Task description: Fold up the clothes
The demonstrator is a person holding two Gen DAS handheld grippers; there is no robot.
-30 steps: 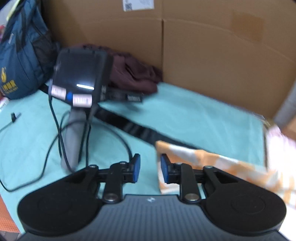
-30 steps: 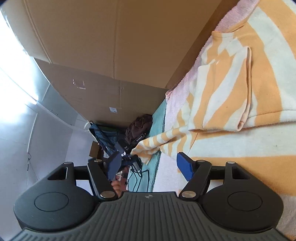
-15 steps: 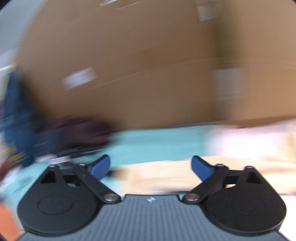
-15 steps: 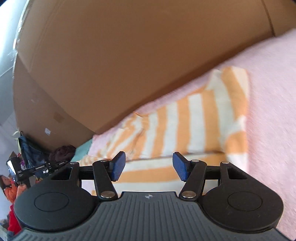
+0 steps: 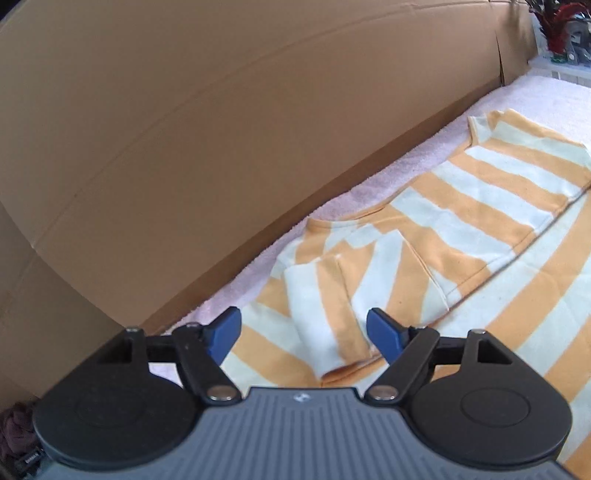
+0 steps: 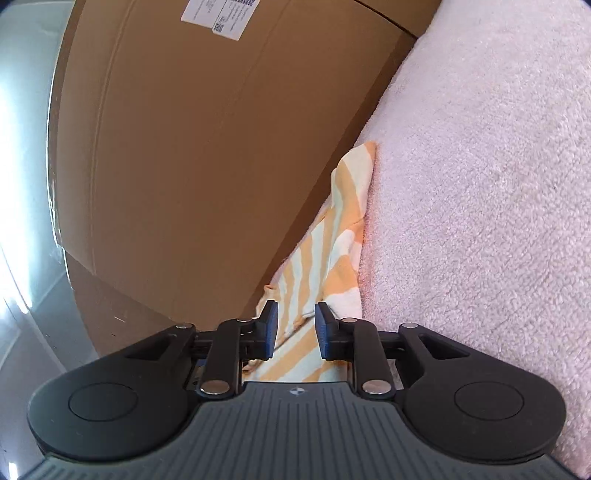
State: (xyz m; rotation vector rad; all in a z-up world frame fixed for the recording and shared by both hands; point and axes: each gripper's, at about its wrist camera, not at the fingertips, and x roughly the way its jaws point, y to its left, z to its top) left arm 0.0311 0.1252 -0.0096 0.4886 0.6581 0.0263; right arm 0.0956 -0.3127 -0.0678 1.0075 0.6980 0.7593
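Cardboard wall (image 5: 184, 129) backs the pink towel (image 6: 480, 184); striped shirt (image 5: 461, 206) lies against that wall, one side flap doubled inward. Your left gripper (image 5: 304, 334) is spread wide over the sleeve (image 5: 332, 314), right gripper (image 6: 294, 330) narrowly parted, gripping nothing.

A white shipping label (image 6: 216, 16) with small dark print and a square code was stuck on the cardboard box (image 6: 207, 147) in the right wrist view, but its print was too small to read. A small round emblem (image 5: 300, 397) sat on the grey ribbed housing of each gripper, with no letters legible. No other text, brand or number could be read.
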